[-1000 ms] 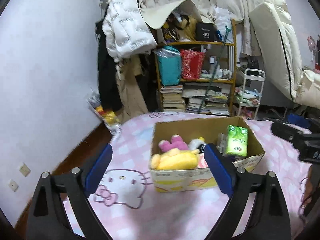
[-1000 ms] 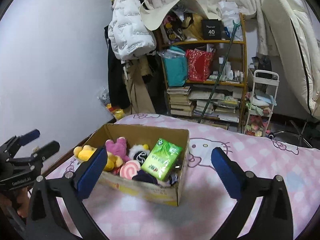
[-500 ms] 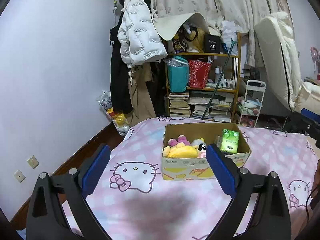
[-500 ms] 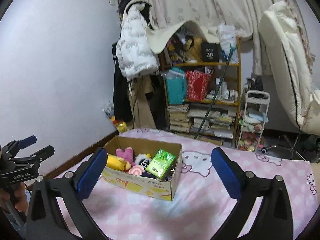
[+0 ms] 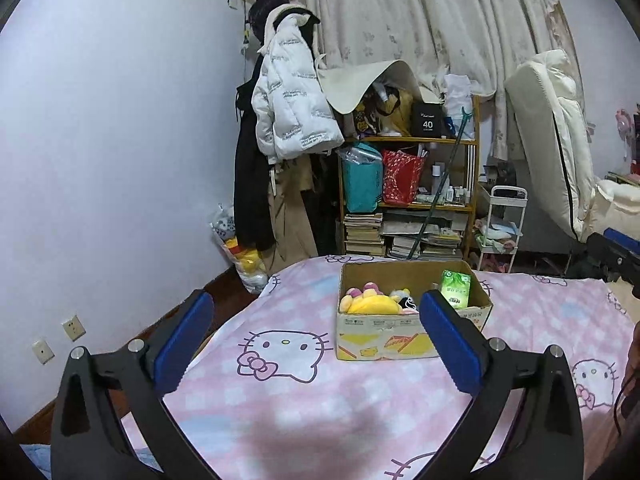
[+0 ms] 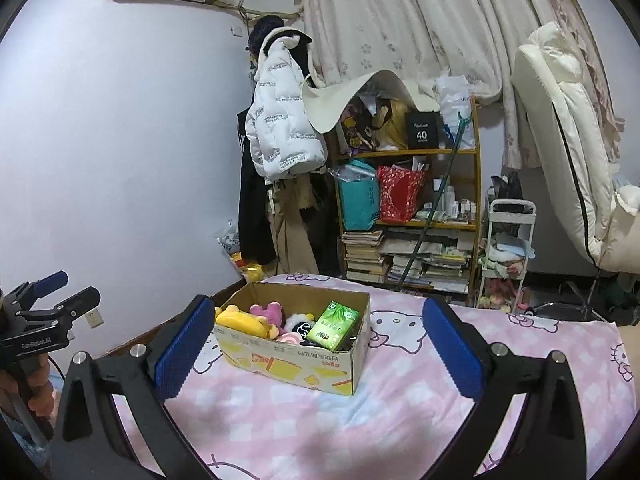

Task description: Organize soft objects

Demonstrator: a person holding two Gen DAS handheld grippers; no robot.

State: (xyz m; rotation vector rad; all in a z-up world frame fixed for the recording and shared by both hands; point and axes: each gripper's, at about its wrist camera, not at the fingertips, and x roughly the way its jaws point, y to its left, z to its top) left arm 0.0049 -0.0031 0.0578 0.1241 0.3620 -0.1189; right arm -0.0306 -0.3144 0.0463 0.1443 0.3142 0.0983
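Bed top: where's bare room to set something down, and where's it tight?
Free: the pink sheet between the cardboard box and the open left gripper, plus the stretch right of the box toward the bed's far edge. Crowded: inside the box, packed with the yellow plush and green tissue pack.

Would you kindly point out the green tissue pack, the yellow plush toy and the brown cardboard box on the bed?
green tissue pack point(image 6: 333, 326): right wrist view, middle of its printed face.
yellow plush toy point(image 6: 244, 320): right wrist view, on its body.
brown cardboard box point(image 6: 296, 364): right wrist view, near outer wall.
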